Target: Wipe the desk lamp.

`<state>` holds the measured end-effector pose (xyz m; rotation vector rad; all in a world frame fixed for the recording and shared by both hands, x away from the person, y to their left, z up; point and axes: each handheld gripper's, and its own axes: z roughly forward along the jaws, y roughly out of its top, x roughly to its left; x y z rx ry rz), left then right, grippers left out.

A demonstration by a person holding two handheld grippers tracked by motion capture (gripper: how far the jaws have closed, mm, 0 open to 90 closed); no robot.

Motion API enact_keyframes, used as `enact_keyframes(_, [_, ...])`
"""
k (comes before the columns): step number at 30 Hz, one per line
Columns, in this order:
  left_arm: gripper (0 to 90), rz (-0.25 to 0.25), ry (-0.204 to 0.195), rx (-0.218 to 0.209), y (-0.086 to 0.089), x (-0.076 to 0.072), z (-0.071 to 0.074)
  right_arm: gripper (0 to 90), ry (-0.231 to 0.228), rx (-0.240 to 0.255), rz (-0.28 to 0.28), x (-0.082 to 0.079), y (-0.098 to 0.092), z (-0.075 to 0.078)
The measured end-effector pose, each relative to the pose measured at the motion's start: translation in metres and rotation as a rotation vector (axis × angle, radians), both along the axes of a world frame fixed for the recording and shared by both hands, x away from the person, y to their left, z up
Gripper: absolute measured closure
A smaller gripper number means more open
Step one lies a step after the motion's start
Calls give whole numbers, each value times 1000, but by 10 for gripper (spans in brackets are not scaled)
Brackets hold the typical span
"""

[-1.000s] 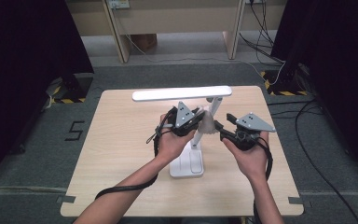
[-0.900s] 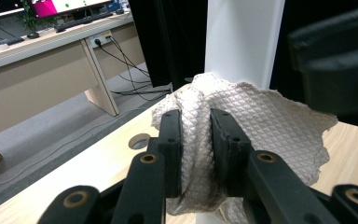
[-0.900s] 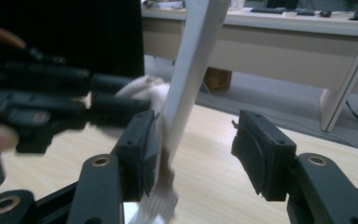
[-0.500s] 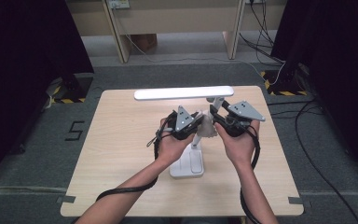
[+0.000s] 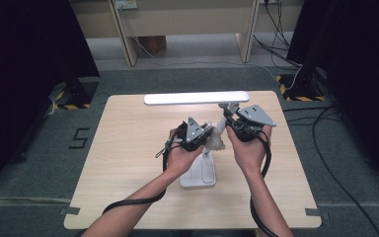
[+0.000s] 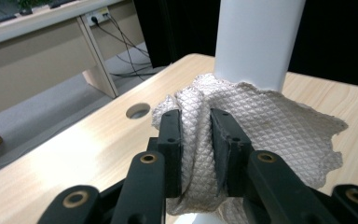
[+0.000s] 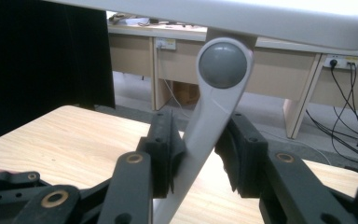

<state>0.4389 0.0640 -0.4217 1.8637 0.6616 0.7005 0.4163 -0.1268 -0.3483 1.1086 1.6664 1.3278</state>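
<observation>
- The white desk lamp [image 5: 203, 170] stands on the wooden table [image 5: 128, 163], its base just toward 6 o'clock of the table's centre and its long light bar [image 5: 196, 98] near the 12 o'clock edge.
- The left gripper [image 6: 196, 135] is clenched on a quilted beige cloth [image 6: 279, 126], which lies against the lamp's white post [image 6: 256, 42].
- The right gripper [image 7: 200, 140] straddles the lamp's slanted arm [image 7: 205, 126] below the grey hinge knob [image 7: 220, 64]; its jaws have just been closing, and the left pad touches the arm while the right stands slightly off.
</observation>
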Motion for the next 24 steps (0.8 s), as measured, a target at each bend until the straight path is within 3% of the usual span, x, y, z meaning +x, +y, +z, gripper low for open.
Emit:
enact_keyframes(18, [745, 20, 46, 73, 9, 4, -32, 662, 4, -14, 1, -2, 8, 1])
enact_keyframes(24, [745, 32, 93, 104, 14, 7, -51, 664, -3, -19, 9, -2, 13, 2])
